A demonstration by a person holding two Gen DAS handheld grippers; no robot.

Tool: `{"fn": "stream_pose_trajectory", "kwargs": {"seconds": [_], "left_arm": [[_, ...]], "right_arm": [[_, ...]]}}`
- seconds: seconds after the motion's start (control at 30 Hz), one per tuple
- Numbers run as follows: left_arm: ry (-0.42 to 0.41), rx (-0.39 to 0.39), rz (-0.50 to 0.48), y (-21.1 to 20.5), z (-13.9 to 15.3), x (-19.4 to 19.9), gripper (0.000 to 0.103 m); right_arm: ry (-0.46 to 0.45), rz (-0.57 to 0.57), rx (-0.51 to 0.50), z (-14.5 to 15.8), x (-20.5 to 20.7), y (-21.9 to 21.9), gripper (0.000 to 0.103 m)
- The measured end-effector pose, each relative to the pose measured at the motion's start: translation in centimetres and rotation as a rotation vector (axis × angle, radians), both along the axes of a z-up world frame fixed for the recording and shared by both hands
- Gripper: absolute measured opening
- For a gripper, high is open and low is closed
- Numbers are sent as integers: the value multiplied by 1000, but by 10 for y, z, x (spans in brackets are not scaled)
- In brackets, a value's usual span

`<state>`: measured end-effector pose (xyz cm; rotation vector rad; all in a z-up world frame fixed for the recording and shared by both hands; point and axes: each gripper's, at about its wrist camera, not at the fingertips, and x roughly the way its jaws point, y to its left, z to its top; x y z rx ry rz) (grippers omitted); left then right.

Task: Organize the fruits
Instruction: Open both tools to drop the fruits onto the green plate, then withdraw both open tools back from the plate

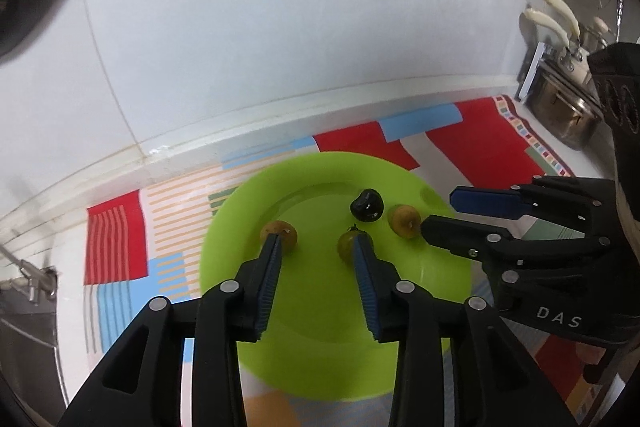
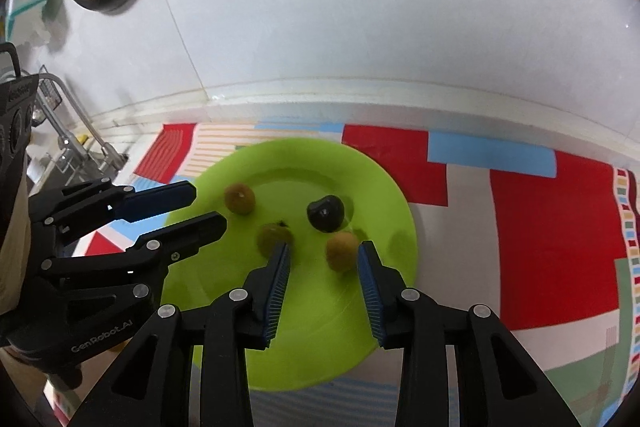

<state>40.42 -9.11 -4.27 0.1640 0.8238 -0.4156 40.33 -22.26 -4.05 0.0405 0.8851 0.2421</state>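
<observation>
Fruits (image 1: 367, 205) on green plate (image 1: 240, 195) partly hidden behind parted, empty left gripper (image 1: 316, 241) and right gripper (image 2: 323, 251).

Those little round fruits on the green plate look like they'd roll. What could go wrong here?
1. The small brown-green round fruits lie loose on the smooth lime-green plastic plate; a nudge could roll one off.
2. Both the left hand-held gripper and right hand-held gripper hover open close together and might collide.
3. The glossy dark fruit could get knocked.

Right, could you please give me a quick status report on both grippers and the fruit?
Left gripper open, empty. Right gripper open, empty, above the plate. Three yellow-brown fruits and one dark fruit on the green plate. Nothing in the way.
</observation>
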Motion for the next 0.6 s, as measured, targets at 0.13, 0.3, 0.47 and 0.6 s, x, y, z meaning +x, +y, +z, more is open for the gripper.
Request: {"fn": "stream_pose_trajectory", "kwargs": {"seconds": [0.13, 0.3, 0.47, 0.6], "left_arm": [[-34, -29, 7, 7, 18, -16, 44], [-81, -45, -2, 10, 38, -42, 50], [-124, -49, -12, 14, 54, -68, 55], [-146, -57, -19, 17, 63, -86, 57]], "right_arm": [[-37, -1, 2, 19, -16, 2, 36], [-91, -11, -8, 43, -42, 3, 36], [-129, -35, -7, 58, -67, 2, 39], [-167, -69, -25, 68, -92, 1, 46]]}}
